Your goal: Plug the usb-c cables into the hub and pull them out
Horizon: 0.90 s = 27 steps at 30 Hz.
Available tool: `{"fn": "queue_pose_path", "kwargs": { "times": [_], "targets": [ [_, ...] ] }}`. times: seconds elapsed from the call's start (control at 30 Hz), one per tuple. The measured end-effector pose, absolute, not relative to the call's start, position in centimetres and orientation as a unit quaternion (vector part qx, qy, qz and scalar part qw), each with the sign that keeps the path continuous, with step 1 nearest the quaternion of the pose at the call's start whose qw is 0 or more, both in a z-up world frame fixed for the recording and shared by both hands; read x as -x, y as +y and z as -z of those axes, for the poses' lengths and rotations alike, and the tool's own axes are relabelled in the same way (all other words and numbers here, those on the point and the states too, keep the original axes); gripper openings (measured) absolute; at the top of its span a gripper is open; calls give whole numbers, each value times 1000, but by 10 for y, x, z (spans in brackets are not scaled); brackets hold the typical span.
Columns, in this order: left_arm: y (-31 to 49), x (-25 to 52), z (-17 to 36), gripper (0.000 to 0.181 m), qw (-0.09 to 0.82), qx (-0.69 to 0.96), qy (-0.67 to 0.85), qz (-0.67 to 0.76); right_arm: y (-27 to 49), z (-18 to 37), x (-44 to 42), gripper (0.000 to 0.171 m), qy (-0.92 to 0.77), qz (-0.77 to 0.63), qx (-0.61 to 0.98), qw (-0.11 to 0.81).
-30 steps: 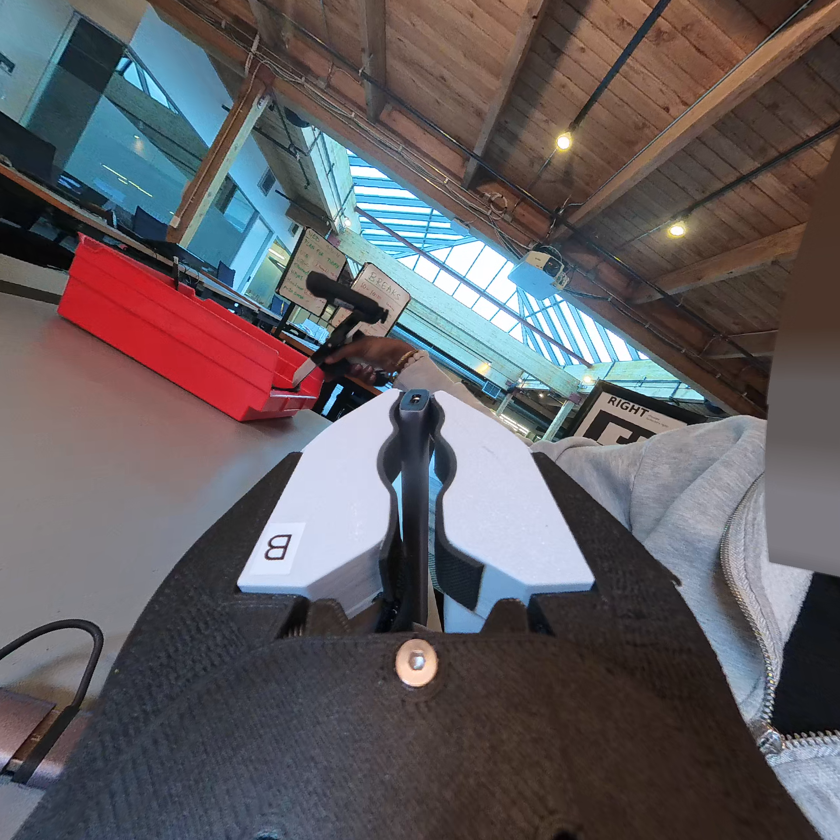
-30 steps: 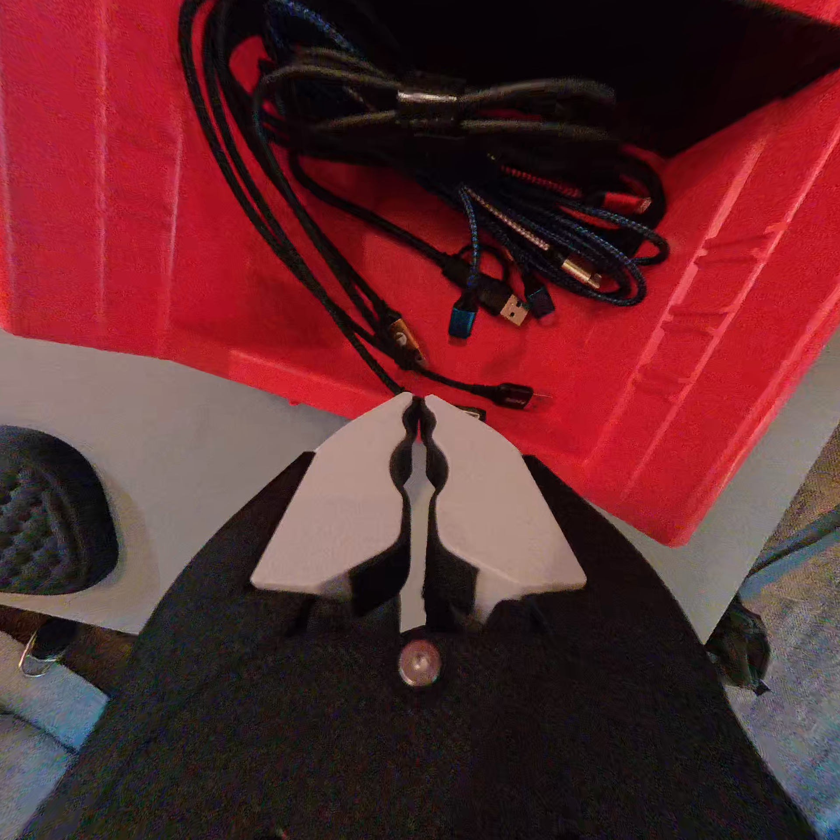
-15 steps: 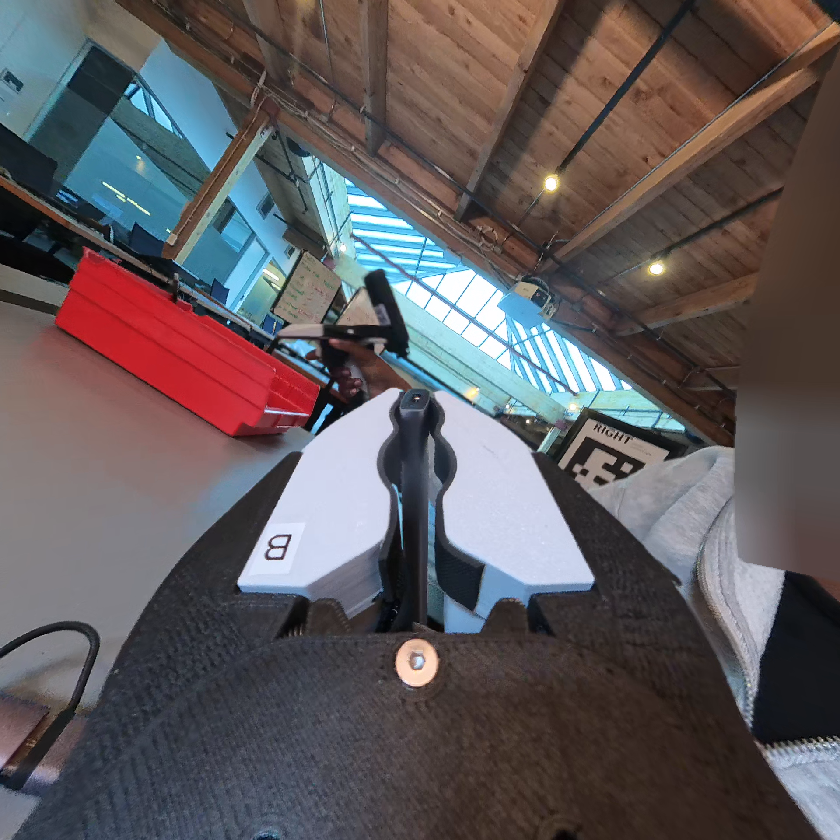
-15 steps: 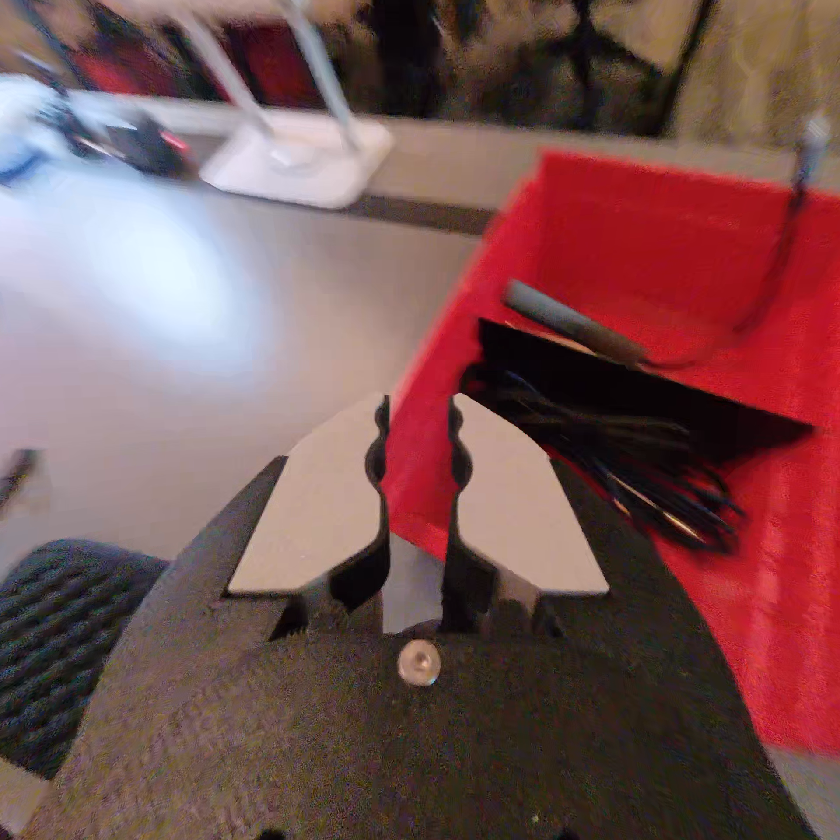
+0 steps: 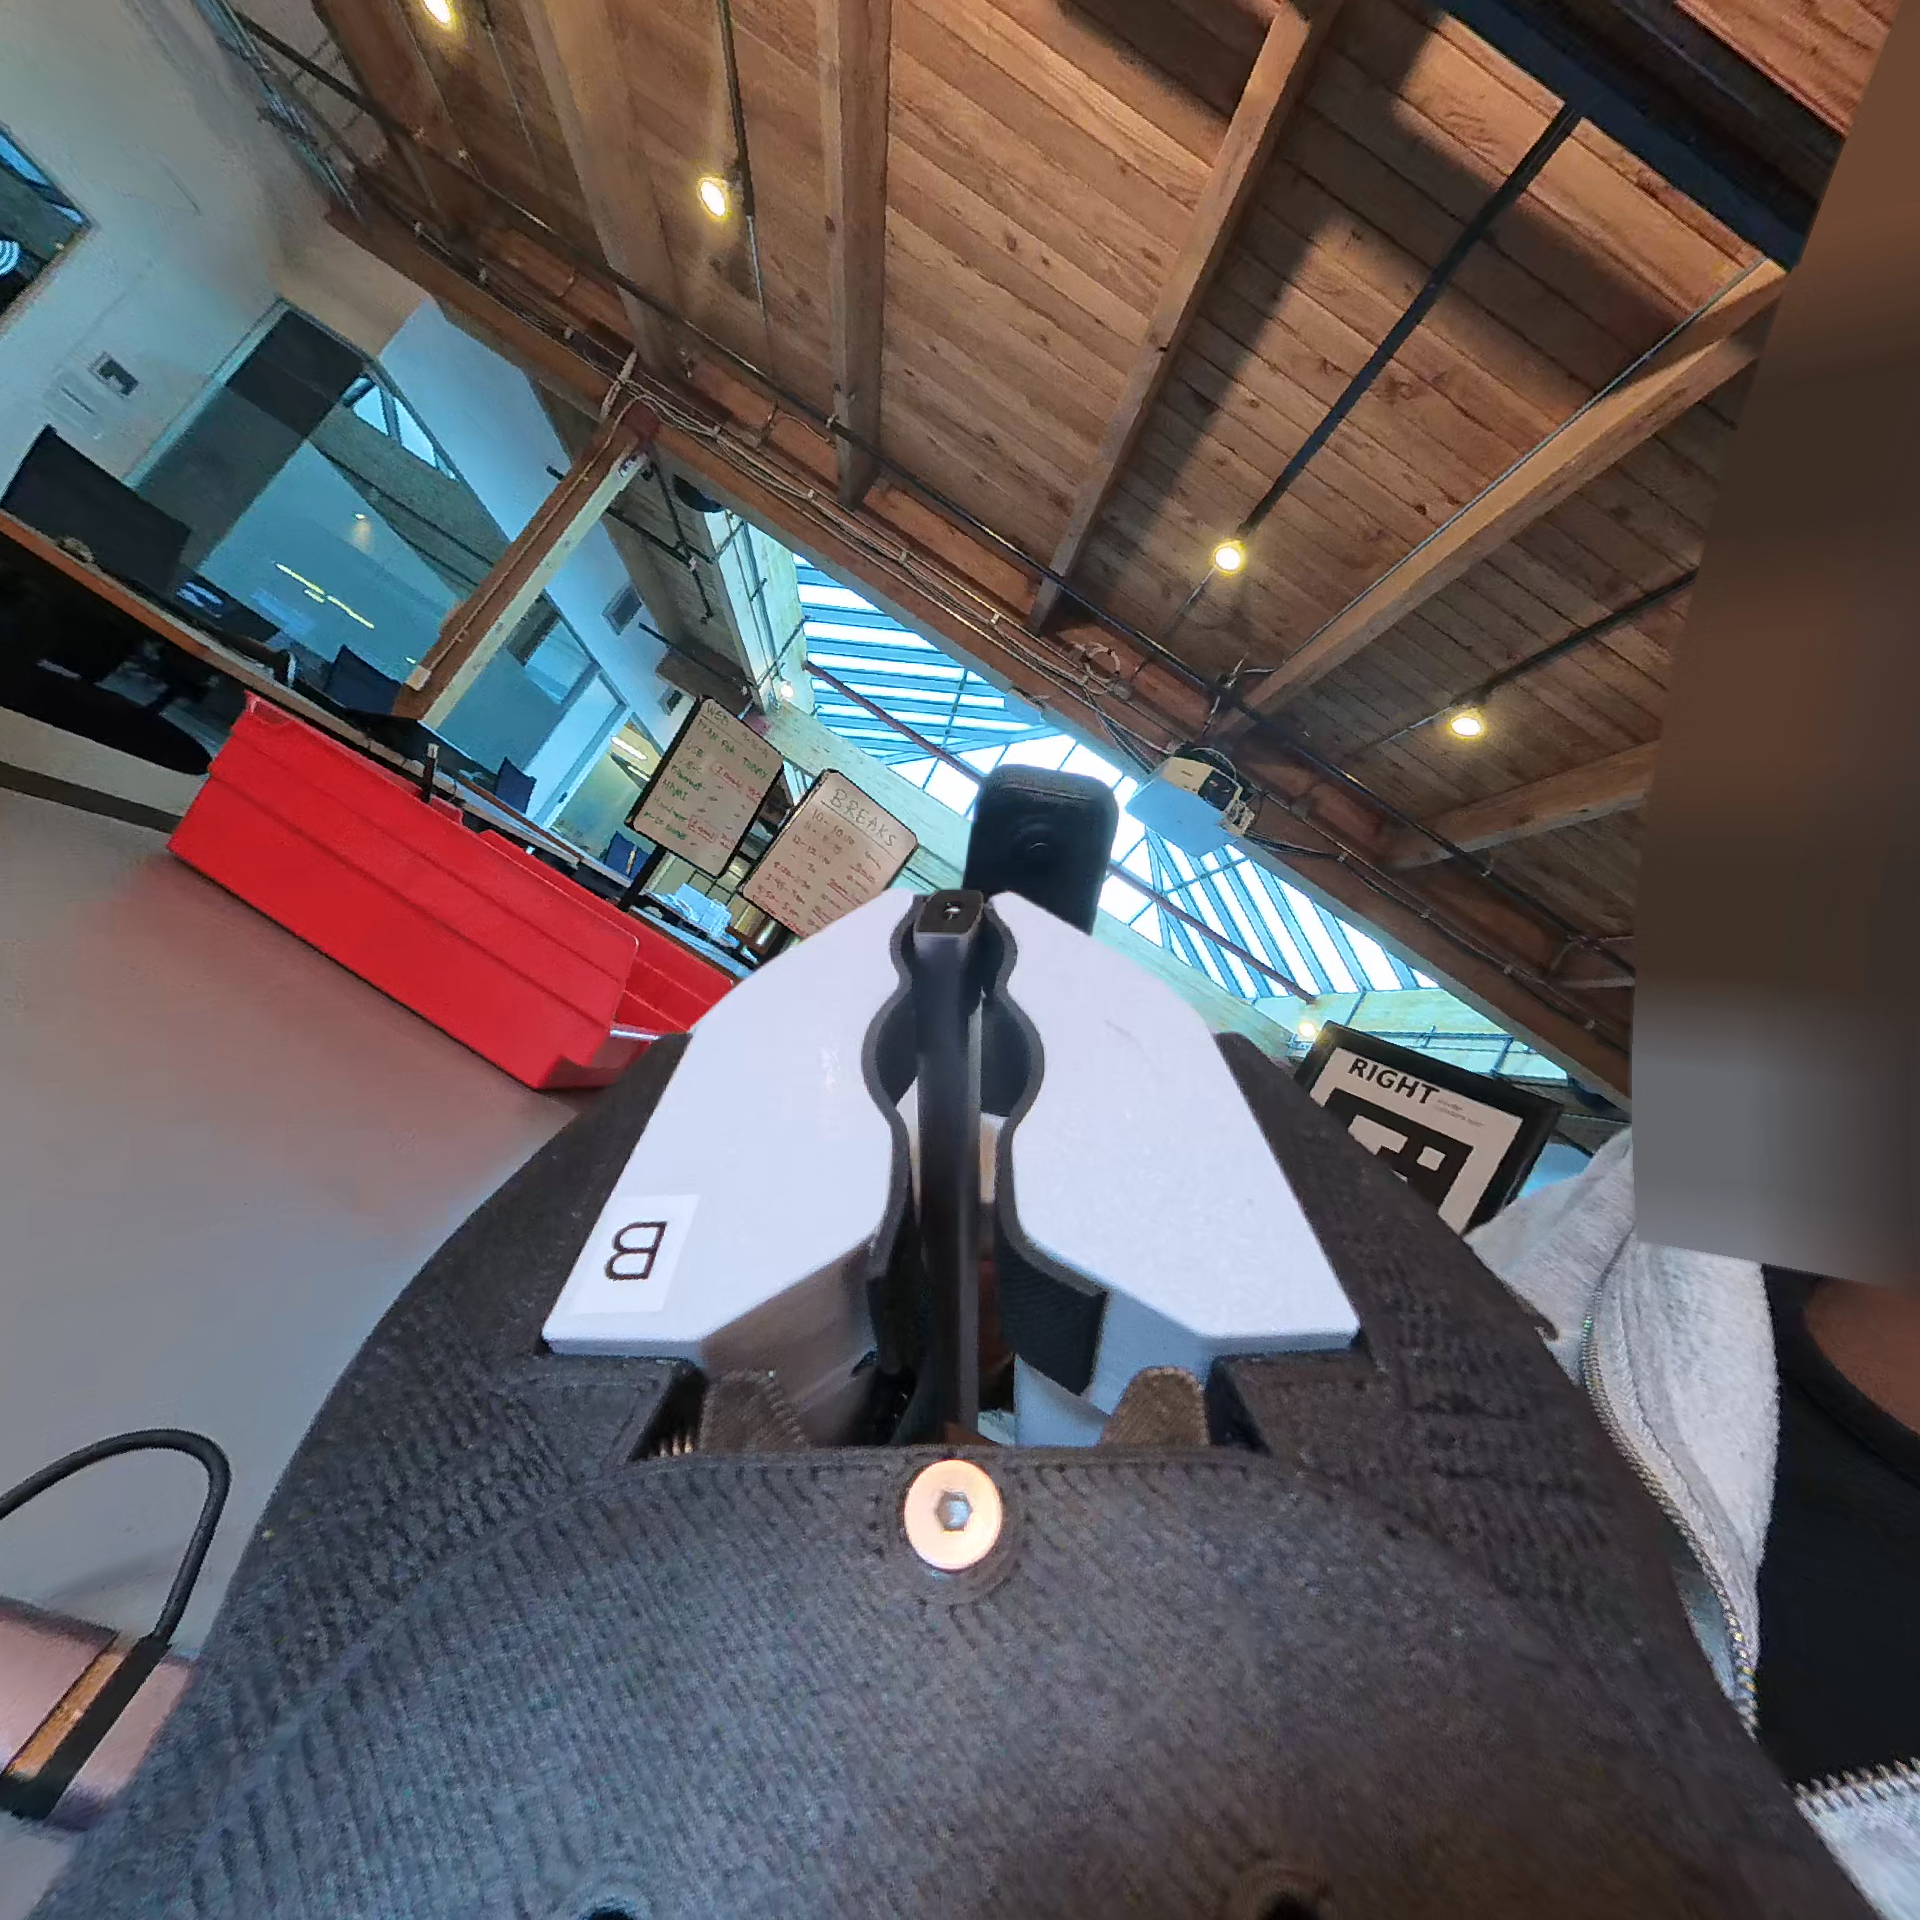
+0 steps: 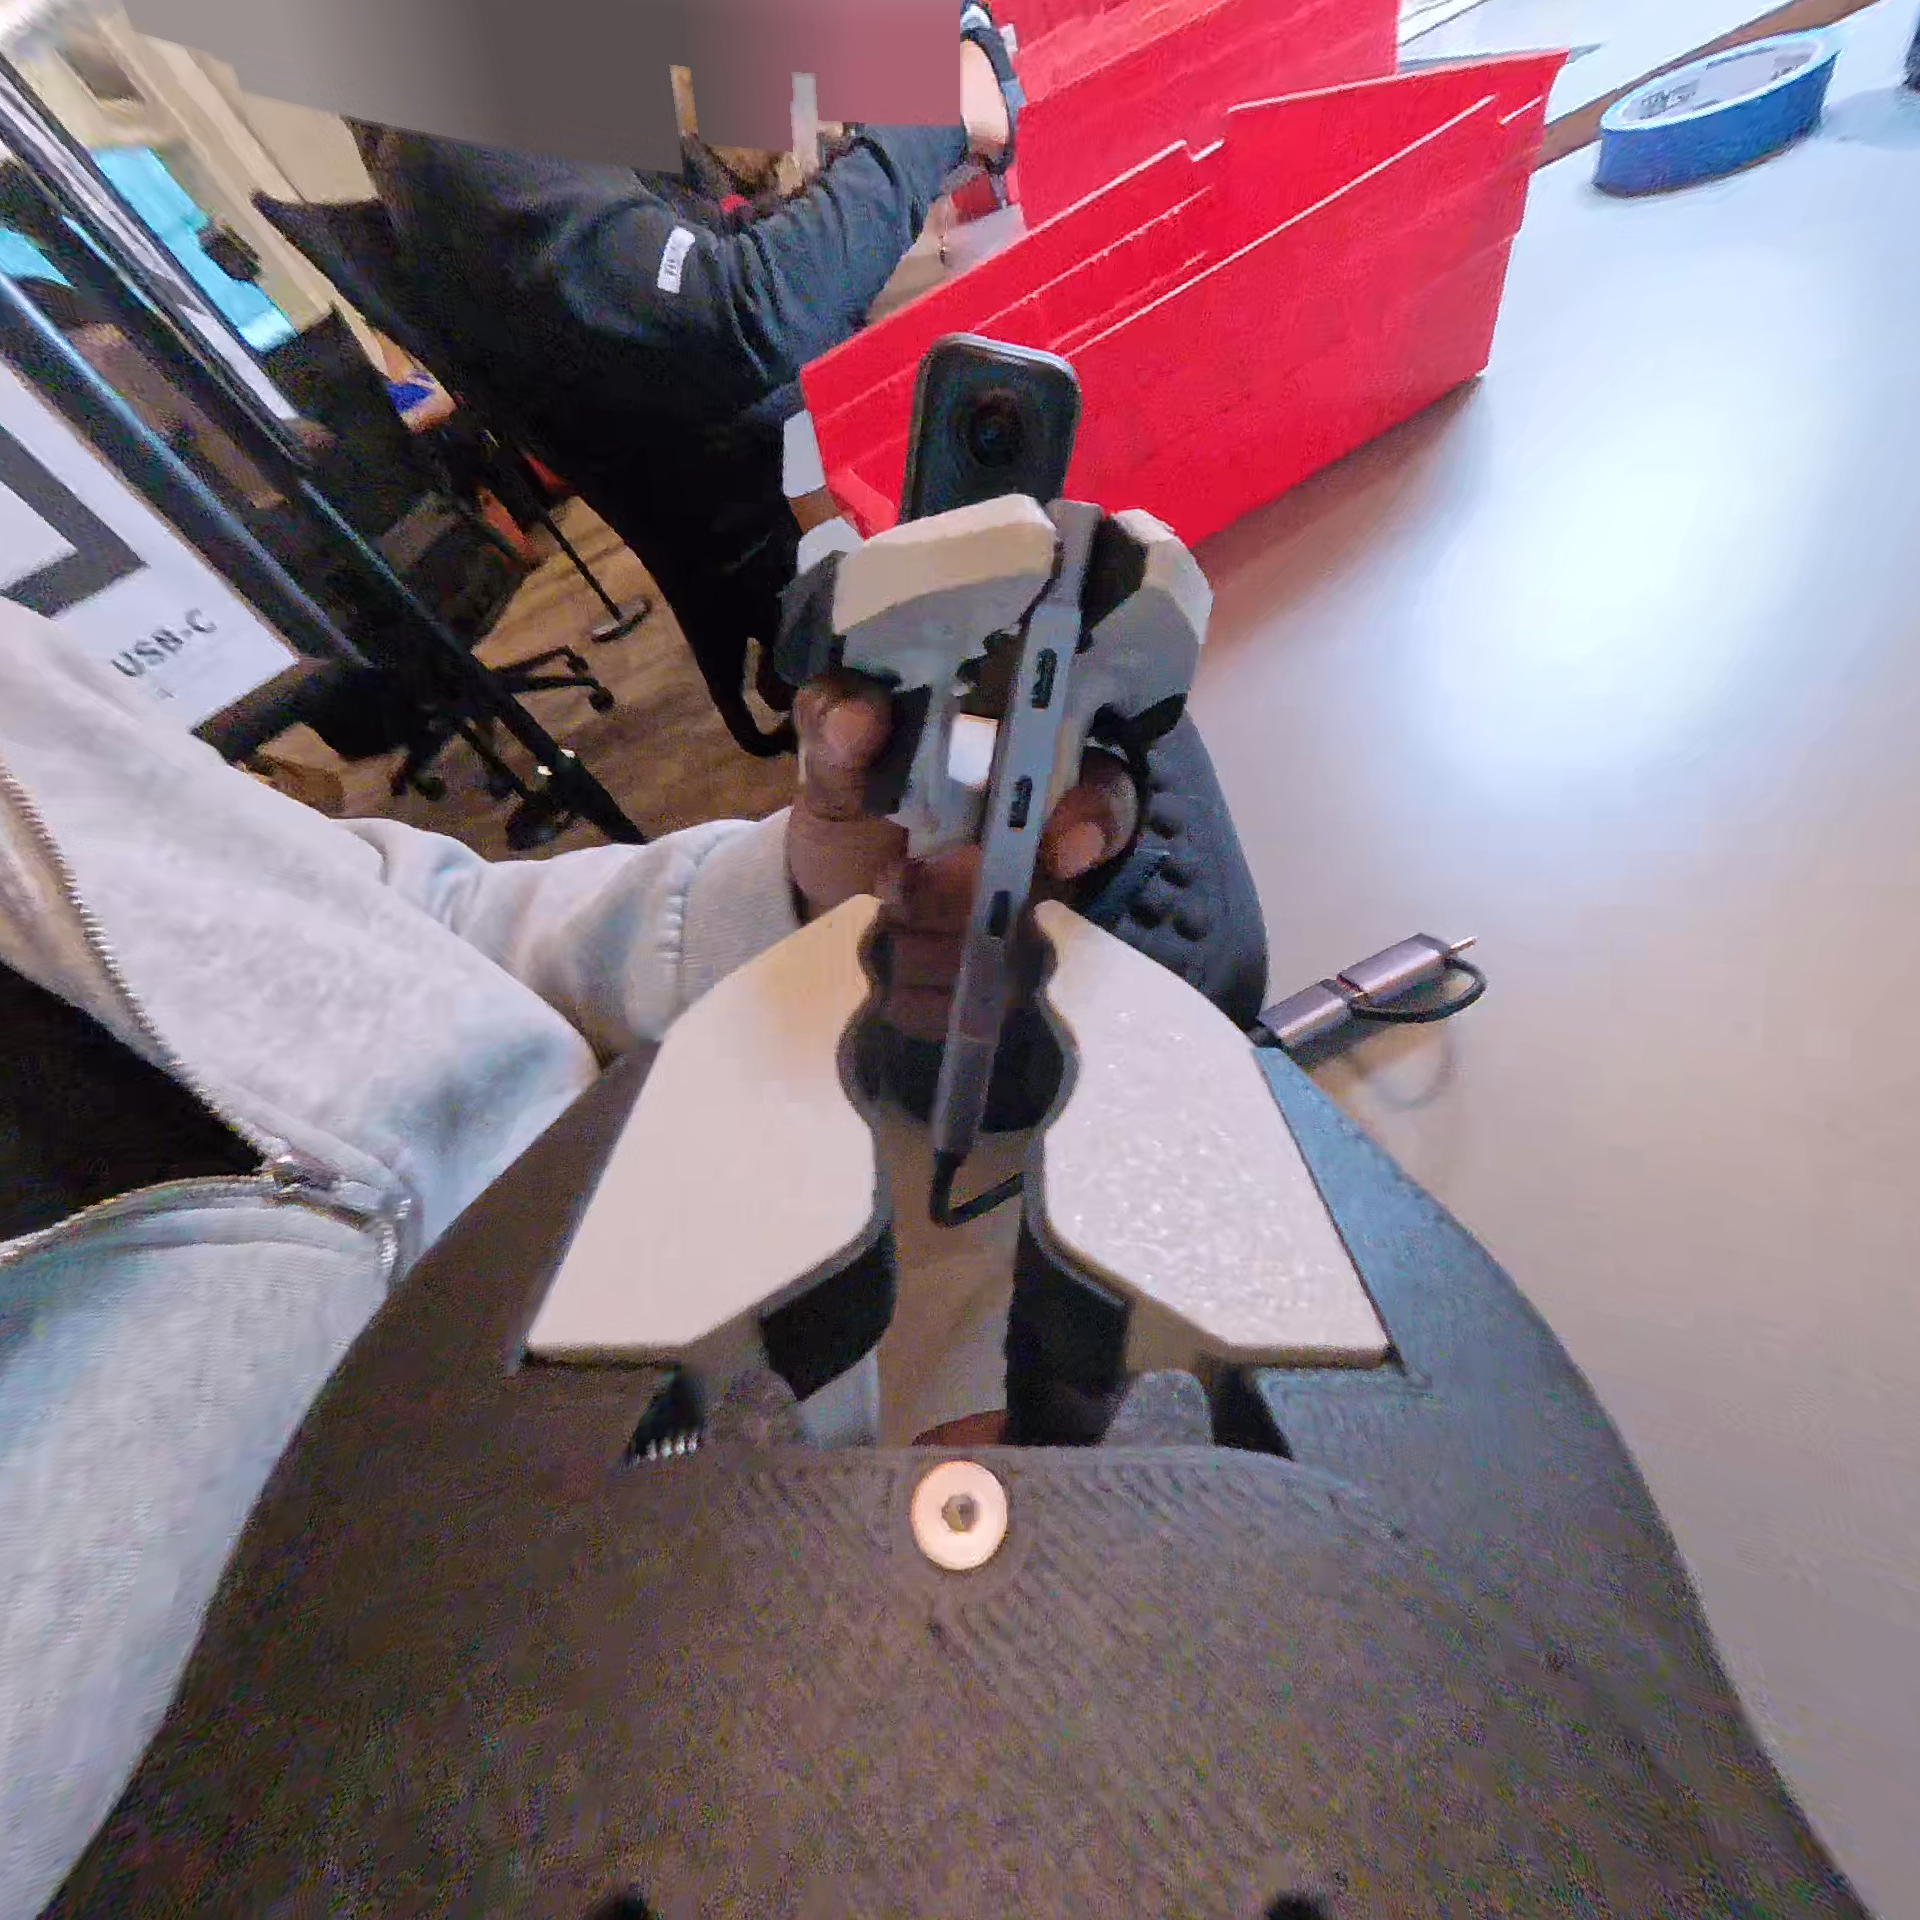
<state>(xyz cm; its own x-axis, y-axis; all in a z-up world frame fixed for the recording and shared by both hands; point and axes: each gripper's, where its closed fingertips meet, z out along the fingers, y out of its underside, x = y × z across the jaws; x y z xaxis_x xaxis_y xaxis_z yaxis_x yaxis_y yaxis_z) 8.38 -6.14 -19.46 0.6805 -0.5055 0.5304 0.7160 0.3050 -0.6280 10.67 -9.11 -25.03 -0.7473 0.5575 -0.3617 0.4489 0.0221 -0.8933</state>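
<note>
Pinching the slim grey metal hub (image 6: 1023,769) edge-up, the left gripper (image 5: 951,914) should hold steady; the right gripper (image 6: 951,920), spread and empty, needs a cable first.

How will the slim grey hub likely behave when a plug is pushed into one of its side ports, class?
The hub is probably stiff: it stays straight though clamped only at its top end by the left tongs. Its free lower end may swing away from a sideways push. Its smooth, thin body could slip, and its short black cord looks floppy.
</note>
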Motion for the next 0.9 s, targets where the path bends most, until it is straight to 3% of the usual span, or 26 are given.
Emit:
{"fn": "queue_pose_path", "kwargs": {
  "times": [0.03, 0.2, 0.27, 0.37, 0.5, 0.67, 0.9],
  "targets": [
    [-62, -84, 194, 10, 801, 446, -116, 383, -88, 252, -102, 10, -719, -593, 356, 70],
    [-66, -82, 191, 16, 811, 436, -117, 373, -72, 244, -99, 8, -729, -577, 350, 116],
    [-68, -73, 190, 27, 821, 426, -139, 355, -60, 229, -100, 8, -718, -588, 347, 139],
    [-72, -64, 189, 30, 830, 408, -159, 347, -34, 200, -99, 8, -708, -588, 339, 198],
    [-68, -65, 192, 30, 821, 415, -161, 358, 8, 152, -96, 9, -713, -543, 307, 320],
    [-71, -63, 193, 29, 819, 404, -170, 369, 66, 71, -86, 8, -694, -420, 204, 548],
    [-69, -61, 194, 30, 814, 405, -178, 377, 175, 11, -58, 9, -664, -364, 277, 591]
  ]
}}
